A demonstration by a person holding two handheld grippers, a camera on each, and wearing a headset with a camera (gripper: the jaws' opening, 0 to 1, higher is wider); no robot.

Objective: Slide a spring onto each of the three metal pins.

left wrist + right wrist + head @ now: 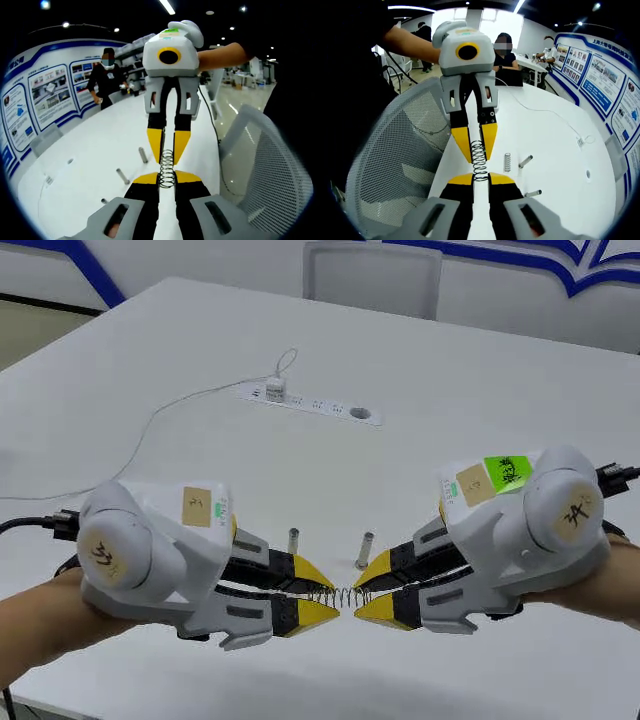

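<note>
Clenched in the left hand-held gripper (322, 595) at one end of the small coiled steel spring (340, 595), and in the right hand-held gripper (365, 592) at the other. Suspended level between facing yellow tips, above the white counter (400, 350), just short of two upright grey metal pins (293, 540) beyond them.

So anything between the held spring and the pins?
Nothing visible. The spring is clamped between the left gripper and right gripper; the nearest pin stands just beyond it on bare table.
</note>
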